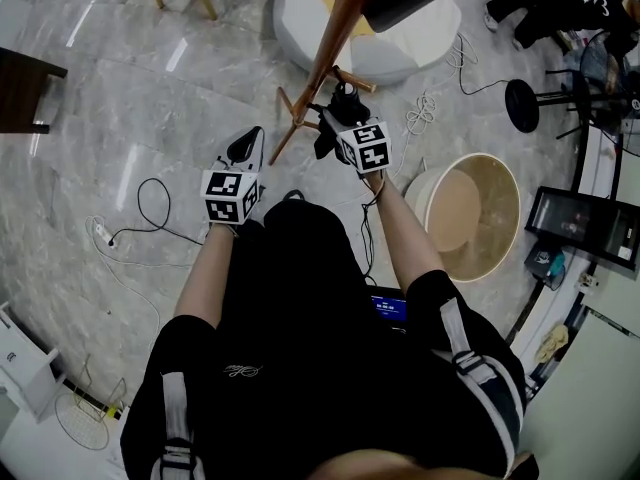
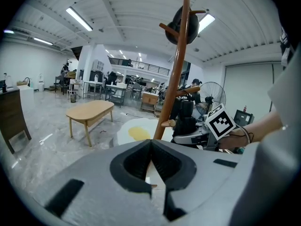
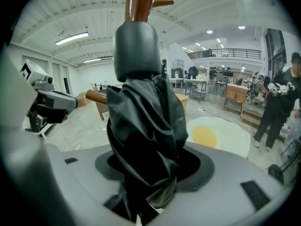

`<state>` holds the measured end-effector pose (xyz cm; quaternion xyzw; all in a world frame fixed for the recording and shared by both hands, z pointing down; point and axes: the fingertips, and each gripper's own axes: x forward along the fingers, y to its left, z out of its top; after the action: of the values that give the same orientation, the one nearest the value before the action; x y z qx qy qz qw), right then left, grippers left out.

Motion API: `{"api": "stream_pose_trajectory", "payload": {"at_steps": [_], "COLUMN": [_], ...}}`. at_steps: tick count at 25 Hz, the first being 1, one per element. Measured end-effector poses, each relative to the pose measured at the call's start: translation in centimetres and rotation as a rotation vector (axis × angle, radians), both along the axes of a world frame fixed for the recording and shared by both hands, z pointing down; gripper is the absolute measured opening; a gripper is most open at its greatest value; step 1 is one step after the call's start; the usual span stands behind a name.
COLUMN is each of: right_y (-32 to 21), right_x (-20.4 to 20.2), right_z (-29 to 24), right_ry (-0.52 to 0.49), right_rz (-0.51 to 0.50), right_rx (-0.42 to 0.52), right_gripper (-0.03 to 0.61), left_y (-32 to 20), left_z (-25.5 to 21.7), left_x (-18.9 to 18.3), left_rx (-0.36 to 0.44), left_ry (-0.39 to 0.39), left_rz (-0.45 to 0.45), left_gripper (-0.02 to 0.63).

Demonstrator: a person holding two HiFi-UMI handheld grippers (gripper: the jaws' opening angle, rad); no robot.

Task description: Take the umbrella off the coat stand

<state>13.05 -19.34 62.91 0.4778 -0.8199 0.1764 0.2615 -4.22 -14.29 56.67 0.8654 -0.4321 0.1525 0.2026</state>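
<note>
In your right gripper view, the umbrella (image 3: pixel 146 126) runs off at 6 o'clock, the coat stand (image 3: pixel 139 1) at 12.

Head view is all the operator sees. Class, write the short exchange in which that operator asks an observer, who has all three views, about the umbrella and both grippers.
Operator: Has the right gripper got the umbrella?
Observer: Yes. The right gripper is shut on the folded black umbrella.
Operator: And the left gripper?
Observer: The left gripper has its fingers together at the tips, with nothing between them.
Operator: How does the umbrella sit against the stand?
Observer: Its grey end points up, right in front of the stand. I can't tell whether it hangs on a peg.
</note>
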Motion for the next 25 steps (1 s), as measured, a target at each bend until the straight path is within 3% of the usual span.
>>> {"api": "stream_pose_trajectory", "payload": {"at_steps": [25], "right_y": [2.8], "right_x": [1.8], "right_z": [-4.4], "right_ry": [-0.002], "right_rz": [0.105], "right_rx": [0.046], "right_gripper": [0.247], "left_y": [1.2], "left_z": [-1.3], "left_x": [0.5], "left_rx": [-0.046], "left_ry": [-0.021], "left_rz": [0.078], "left_gripper": [-0.002]}}
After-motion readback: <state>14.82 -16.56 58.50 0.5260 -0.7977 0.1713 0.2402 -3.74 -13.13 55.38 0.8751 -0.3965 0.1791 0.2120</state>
